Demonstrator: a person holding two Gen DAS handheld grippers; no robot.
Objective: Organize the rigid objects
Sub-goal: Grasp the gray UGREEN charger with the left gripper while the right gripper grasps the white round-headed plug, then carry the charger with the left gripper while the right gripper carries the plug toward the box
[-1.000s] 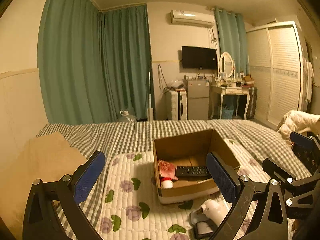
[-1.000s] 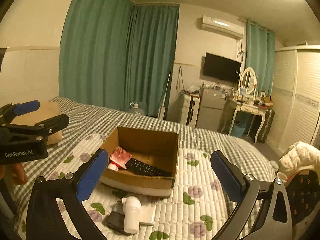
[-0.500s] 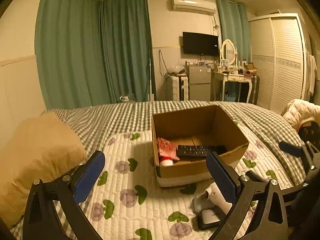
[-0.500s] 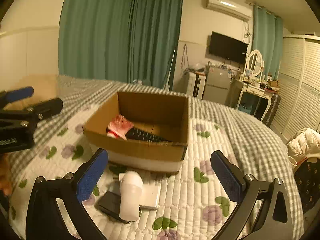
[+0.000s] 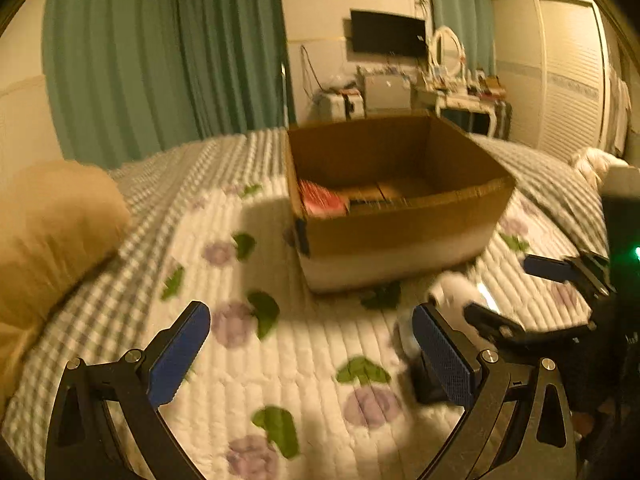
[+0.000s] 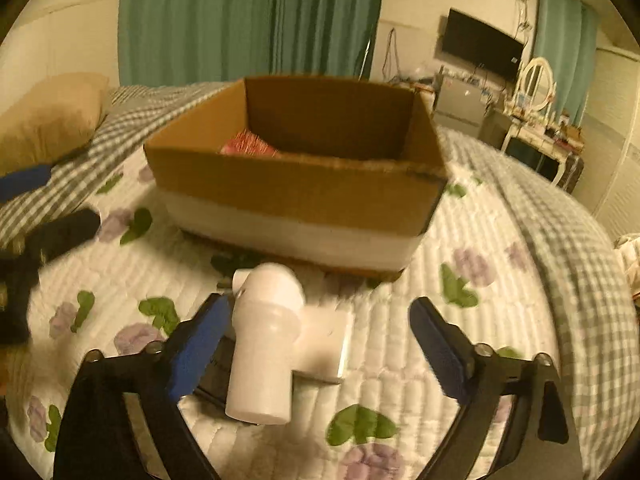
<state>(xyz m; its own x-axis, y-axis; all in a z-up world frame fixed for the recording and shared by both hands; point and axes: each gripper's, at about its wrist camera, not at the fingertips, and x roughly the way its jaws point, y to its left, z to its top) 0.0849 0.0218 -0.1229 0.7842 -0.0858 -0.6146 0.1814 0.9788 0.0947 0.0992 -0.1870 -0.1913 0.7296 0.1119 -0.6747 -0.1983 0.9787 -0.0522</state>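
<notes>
A cardboard box (image 6: 304,184) stands on the flowered quilt (image 6: 400,352), with a red brush (image 6: 248,146) inside; it also shows in the left wrist view (image 5: 400,232). A white bottle (image 6: 264,340) lies on a flat white item (image 6: 324,340) and a dark flat item in front of the box. My right gripper (image 6: 320,336) is open, low over the quilt, the bottle just inside its left finger. My left gripper (image 5: 312,344) is open and empty over the quilt, left of the bottle (image 5: 452,292). The right gripper (image 5: 560,300) shows at that view's right edge.
A tan pillow (image 5: 48,232) lies at the left on the checked bedspread (image 5: 192,184). Green curtains, a TV, a dressing table and a wardrobe stand beyond the bed's far end. A white garment (image 5: 596,164) lies at the right.
Both grippers have moved down and forward toward the quilt. The right gripper has closed in around the white bottle; the box now looms larger in both views.
</notes>
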